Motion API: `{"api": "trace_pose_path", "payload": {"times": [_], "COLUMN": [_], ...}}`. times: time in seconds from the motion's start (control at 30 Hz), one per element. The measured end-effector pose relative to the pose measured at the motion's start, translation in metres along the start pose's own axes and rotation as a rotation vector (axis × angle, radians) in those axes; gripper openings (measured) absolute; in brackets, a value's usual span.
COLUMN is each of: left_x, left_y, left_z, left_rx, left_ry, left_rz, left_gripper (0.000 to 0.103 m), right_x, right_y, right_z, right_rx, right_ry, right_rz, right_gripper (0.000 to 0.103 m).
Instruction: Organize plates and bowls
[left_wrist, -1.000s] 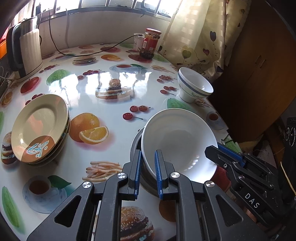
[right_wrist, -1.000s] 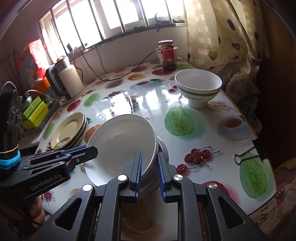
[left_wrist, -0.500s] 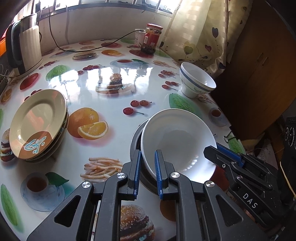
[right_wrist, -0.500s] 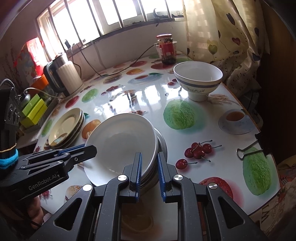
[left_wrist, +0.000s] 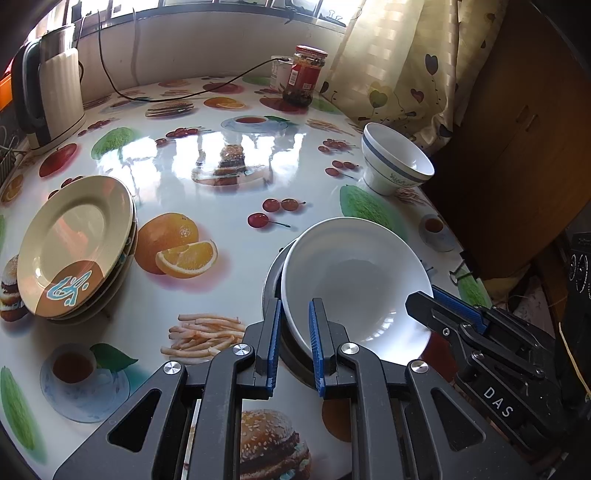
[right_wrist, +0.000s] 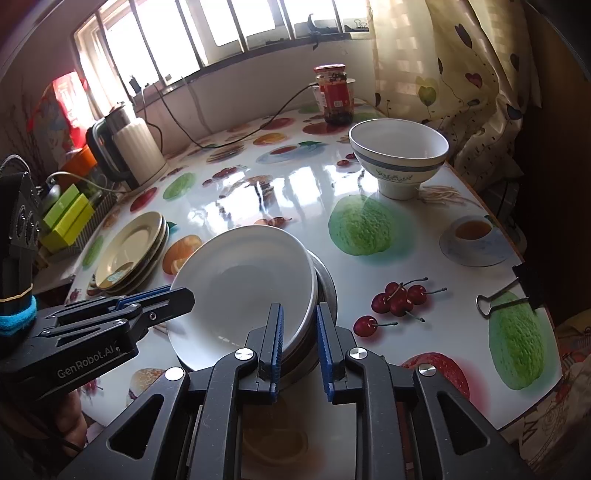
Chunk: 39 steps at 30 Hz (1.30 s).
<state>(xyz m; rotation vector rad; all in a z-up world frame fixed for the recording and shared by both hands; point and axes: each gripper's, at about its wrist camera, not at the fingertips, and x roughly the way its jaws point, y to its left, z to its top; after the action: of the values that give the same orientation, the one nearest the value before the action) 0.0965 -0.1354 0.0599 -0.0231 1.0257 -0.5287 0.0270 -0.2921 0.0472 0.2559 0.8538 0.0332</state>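
Note:
A white bowl (left_wrist: 354, 280) sits tilted on a grey metal dish (left_wrist: 271, 280) near the table's front edge; it also shows in the right wrist view (right_wrist: 240, 288). My left gripper (left_wrist: 293, 341) is shut on the bowl's near left rim. My right gripper (right_wrist: 299, 341) is shut on the rim of the bowl stack from the other side, and shows in the left wrist view (left_wrist: 443, 306). A stack of cream plates (left_wrist: 74, 243) lies at the left. A blue-banded footed bowl (left_wrist: 395, 158) stands at the right.
A kettle (left_wrist: 48, 99) with its cord and a red-lidded jar (left_wrist: 304, 75) stand at the back. A curtain (left_wrist: 399, 62) hangs at the right. A binder clip (right_wrist: 513, 291) grips the table's right edge. Green boxes (right_wrist: 66, 218) sit at the left.
Both grippers have kept their hold on the white bowl. The views have drawn back and risen slightly; the bowl stays tilted on the metal dish.

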Motion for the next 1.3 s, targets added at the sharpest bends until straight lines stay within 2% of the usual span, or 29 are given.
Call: {"api": "trace_pose_path", "payload": {"times": [1.3], "left_x": [0.0017], "left_y": [-0.0025], "left_z": [0.0], "left_rx": [0.017], "left_ry": [0.002], "left_rz": [-0.001], "left_gripper": [0.017], "right_x": [0.0034], "right_y": [-0.0022], "right_z": [-0.0009], "right_rx": [0.007], "right_ry": [-0.004], "right_rz": [0.0], "right_gripper": [0.024]}}
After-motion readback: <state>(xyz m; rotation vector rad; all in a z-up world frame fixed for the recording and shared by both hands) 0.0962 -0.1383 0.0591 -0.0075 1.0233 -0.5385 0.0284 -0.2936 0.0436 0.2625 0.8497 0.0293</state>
